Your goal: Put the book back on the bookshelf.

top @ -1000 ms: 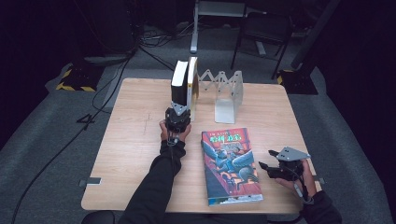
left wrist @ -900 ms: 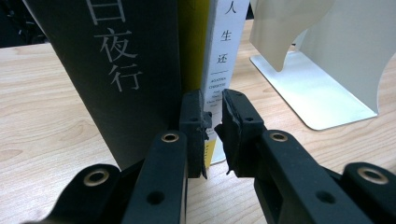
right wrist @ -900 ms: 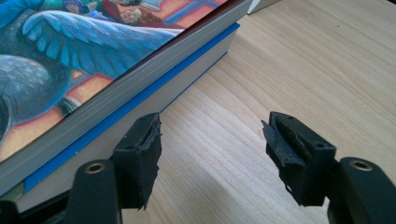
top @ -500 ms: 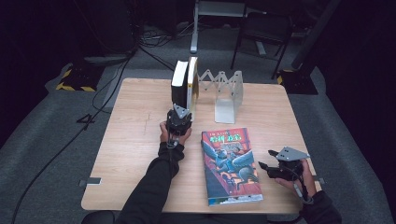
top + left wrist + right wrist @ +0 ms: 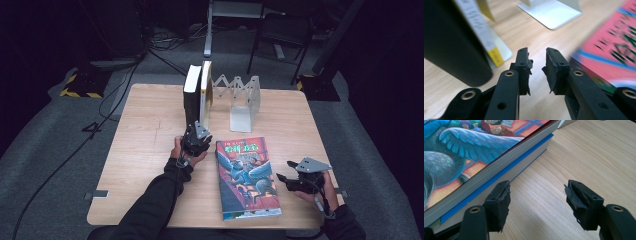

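Near the table's far edge: two upright books (image 5: 196,95) stand spine-out against a white zigzag bookend (image 5: 240,102), a black one on the left and a pale one beside it.
Left gripper (image 5: 196,141): just in front of those upright books, held low over the wood. Its jaws have just been opening; they stand a little apart with only bare table between them, nothing held.
Right gripper (image 5: 292,181): by the right edge of the table (image 5: 140,130), jaws parted about halfway and empty, just beside the flat book.
Flat book (image 5: 247,177): a thick illustrated volume lying cover-up between the two hands, its long side nearest the right gripper.
Likely work: shelving, by my reading; the flat book looks next in line for the bookend.
Risk one: the left gripper is so close to the black book that a careless swing could knock the standing pair over, since nothing braces their left side.
Risk two: the flat book is thick and heavy; a pinch on its cover alone could let the pages sag open or slip out.
Left gripper view: shows the torn rubber on the pads (image 5: 525,71) and the yellow label low on the pale book.
Right gripper view: shows the blue band along the page block, lost from above.
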Available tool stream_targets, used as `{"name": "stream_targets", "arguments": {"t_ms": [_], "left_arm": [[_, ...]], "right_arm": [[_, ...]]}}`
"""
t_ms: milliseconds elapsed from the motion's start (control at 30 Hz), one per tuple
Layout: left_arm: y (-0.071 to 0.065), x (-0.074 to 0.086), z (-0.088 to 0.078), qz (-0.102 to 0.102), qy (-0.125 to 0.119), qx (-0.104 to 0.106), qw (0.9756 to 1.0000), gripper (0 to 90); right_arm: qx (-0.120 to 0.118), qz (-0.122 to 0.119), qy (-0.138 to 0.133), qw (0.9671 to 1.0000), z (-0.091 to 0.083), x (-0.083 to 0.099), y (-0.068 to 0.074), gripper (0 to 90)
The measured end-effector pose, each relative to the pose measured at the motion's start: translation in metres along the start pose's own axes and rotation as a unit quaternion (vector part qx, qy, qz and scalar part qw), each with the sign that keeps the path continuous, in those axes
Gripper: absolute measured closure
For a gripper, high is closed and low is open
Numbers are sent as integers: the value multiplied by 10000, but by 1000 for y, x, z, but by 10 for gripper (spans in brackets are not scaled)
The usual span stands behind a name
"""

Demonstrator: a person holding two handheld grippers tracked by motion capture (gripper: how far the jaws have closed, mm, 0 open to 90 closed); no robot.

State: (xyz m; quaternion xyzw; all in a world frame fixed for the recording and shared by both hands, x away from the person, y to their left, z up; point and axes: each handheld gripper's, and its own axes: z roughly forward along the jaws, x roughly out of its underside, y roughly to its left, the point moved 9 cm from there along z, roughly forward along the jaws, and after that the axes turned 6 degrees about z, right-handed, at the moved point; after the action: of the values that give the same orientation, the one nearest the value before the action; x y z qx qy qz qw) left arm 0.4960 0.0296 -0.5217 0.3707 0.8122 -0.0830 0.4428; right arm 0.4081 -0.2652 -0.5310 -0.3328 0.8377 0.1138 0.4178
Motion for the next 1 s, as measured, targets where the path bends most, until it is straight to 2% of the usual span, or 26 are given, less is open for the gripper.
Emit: {"name": "stream_targets", "arguments": {"t_ms": [33, 100, 167, 200, 333, 567, 600, 767, 900, 933, 1000], "left_arm": [[0, 0, 0, 0, 0, 0, 10000, 719], [-4, 2, -5, 143, 19, 85, 9999, 714], [-10, 5, -10, 295, 3, 259, 9992, 698], [-12, 8, -13, 397, 32, 268, 9988, 692], [-14, 17, -23, 590, 1, 372, 9976, 663], [-21, 33, -37, 705, 44, 644, 9954, 628], [-25, 38, -42, 751, 73, 757, 9943, 628], [-39, 52, -55, 939, 228, 1025, 9900, 557], [-51, 65, -65, 1097, 376, 1289, 9849, 494], [-54, 68, -68, 1110, 400, 1335, 9840, 486], [-59, 76, -71, 1135, 502, 1505, 9808, 453]], "right_arm": [[1, -2, 2, 10000, 0, 0, 0, 357], [9, 6, 13, 10000, 0, 0, 0, 357], [8, 2, 17, 10000, 0, 0, 0, 357], [9, 2, 12, 10000, 0, 0, 0, 357], [3, 40, 14, 10000, 0, 1, 0, 362], [-75, 123, -38, 9999, -1, -1, 2, 368], [-75, 123, -38, 9999, -1, -1, 2, 368], [-202, 163, -83, 9996, -4, -6, 9, 395], [-303, 139, -113, 9994, -8, -10, 15, 370], [-386, 157, -148, 9990, -9, -11, 16, 364], [-598, 265, -236, 9976, -13, -15, 20, 365]]}}
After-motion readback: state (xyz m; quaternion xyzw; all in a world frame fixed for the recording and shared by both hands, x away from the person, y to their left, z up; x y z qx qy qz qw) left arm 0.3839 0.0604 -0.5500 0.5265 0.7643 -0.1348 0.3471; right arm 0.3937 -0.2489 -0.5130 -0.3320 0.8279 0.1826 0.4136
